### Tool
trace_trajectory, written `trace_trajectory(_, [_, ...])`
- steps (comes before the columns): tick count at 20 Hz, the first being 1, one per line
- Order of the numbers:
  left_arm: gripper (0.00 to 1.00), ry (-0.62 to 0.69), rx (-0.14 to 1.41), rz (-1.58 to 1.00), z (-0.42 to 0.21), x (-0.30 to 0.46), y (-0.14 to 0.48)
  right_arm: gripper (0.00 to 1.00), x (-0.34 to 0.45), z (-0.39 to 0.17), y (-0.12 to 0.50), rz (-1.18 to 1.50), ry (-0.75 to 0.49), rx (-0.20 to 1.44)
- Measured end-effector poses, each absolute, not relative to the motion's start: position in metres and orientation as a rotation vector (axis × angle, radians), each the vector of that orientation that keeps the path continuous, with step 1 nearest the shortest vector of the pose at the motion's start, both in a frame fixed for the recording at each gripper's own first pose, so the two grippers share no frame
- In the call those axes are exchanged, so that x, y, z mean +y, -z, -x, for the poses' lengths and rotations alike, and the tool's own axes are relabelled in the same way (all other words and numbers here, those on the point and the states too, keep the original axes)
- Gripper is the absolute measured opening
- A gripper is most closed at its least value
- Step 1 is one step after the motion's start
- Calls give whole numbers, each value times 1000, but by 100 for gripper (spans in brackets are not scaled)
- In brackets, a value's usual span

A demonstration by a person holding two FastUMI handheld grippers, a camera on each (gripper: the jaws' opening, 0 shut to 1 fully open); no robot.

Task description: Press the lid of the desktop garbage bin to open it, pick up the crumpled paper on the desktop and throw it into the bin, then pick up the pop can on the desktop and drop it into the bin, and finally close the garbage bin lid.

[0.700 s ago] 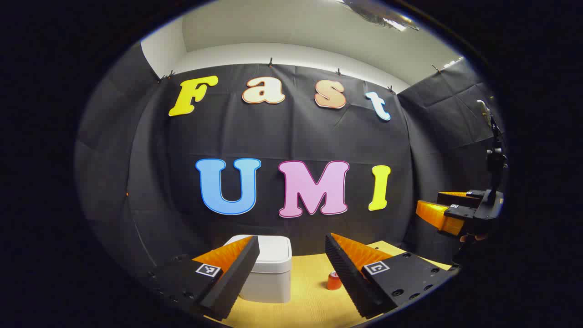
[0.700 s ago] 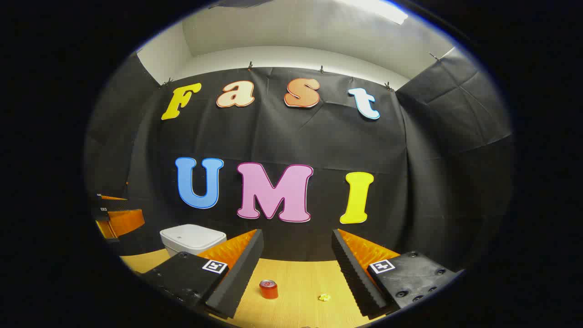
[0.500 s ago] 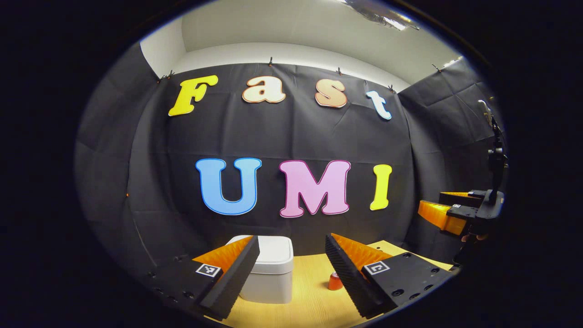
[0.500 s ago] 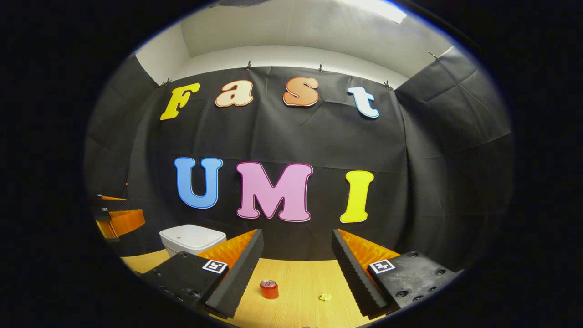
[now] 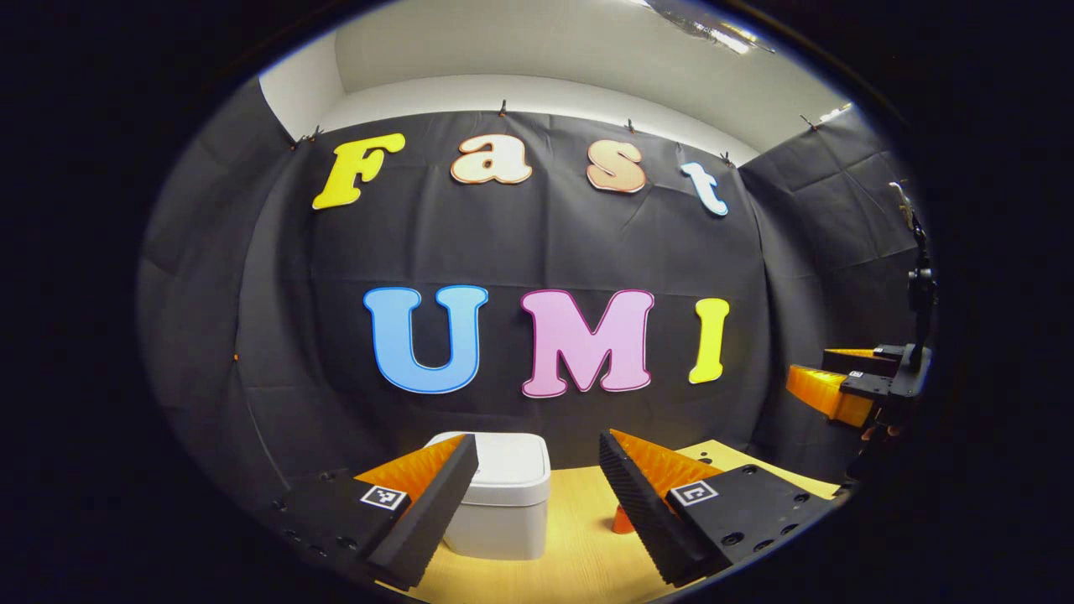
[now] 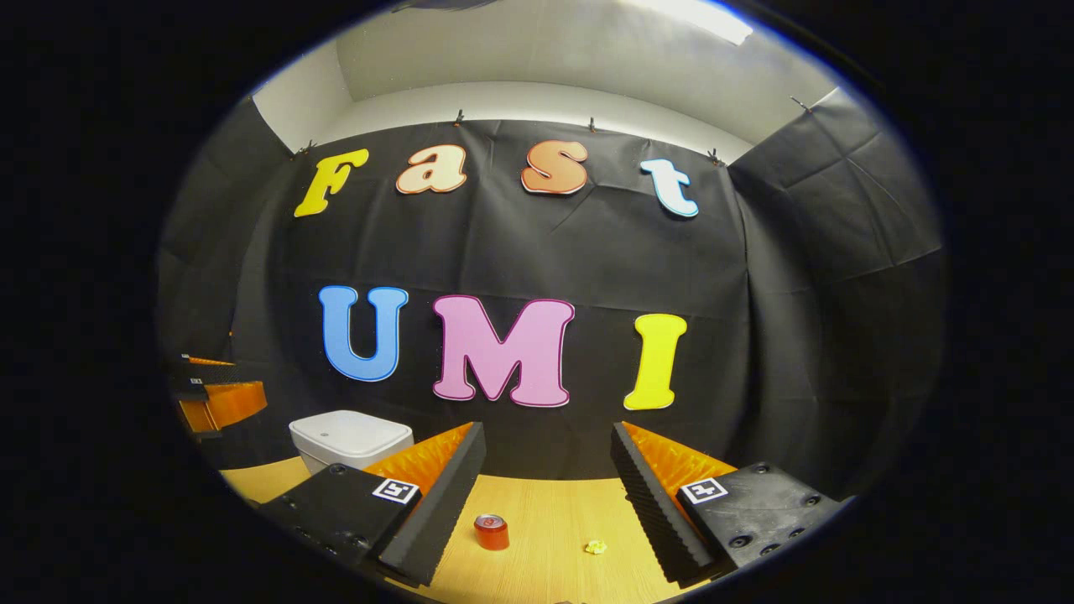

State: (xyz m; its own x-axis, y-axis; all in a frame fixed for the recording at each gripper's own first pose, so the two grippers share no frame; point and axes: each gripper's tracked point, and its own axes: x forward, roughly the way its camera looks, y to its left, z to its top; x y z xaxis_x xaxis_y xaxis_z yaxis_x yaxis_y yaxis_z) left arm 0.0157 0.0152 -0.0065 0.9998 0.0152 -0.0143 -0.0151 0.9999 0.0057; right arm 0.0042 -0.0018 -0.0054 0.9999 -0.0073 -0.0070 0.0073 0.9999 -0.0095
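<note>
Both grippers spread, bin lid down

Left gripper [image 5: 533, 495] and right gripper [image 6: 545, 495] hold nothing; pop can [image 6: 492, 532] and crumpled paper [image 6: 596, 547] lie right of the bin [image 6: 351, 439]. An off-centre press risks sliding it.

We see the left hand-held gripper [image 5: 537, 495] held level, jaws spread wide, nothing between them. The right hand-held gripper [image 6: 547, 491] likewise level, jaws apart and empty. From the left gripper view, the right one hangs off to the side.
</note>
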Motion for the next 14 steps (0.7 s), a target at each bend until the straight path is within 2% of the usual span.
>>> trace_trajectory(14, [98, -45, 49, 11, -29, 29, 16, 96, 2, -8, 10, -3, -5, 25])
